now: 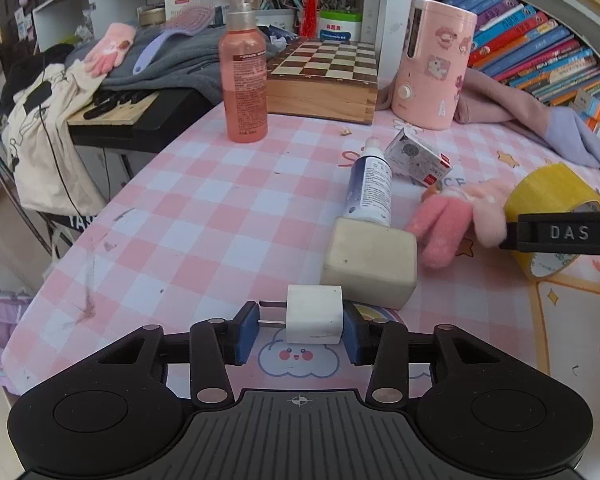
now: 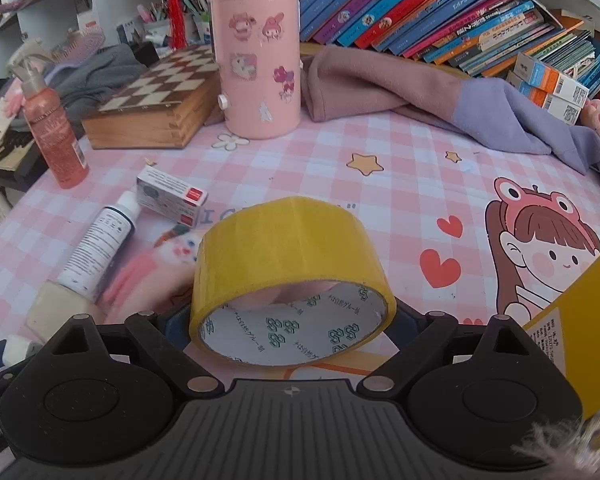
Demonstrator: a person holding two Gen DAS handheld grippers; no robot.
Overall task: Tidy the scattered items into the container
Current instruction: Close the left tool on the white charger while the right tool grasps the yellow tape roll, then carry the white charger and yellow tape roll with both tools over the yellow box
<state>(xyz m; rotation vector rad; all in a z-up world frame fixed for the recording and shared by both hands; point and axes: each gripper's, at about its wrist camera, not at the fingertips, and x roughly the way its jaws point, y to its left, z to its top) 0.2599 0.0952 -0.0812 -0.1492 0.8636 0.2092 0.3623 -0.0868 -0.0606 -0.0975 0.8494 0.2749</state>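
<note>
My left gripper point(image 1: 299, 326) is shut on a white plug adapter point(image 1: 314, 314), held just above the pink checked tablecloth point(image 1: 204, 208). My right gripper point(image 2: 290, 320) is shut on a yellow tape roll point(image 2: 288, 256), also seen in the left wrist view point(image 1: 552, 200). On the table lie a white-and-blue tube with a cream cap point(image 1: 370, 194), a small grey box point(image 1: 418, 158) and a pink glove point(image 1: 444, 224). A yellow container wall point(image 2: 580, 320) stands at the right edge of the right wrist view.
A tall pink pump bottle point(image 1: 244, 68) stands at the back left. A wooden chess box point(image 1: 324, 76) and a pink cylinder appliance point(image 1: 432, 64) stand behind. A folded pink and lilac cloth point(image 2: 440, 100) and rows of books point(image 2: 460, 12) line the back right.
</note>
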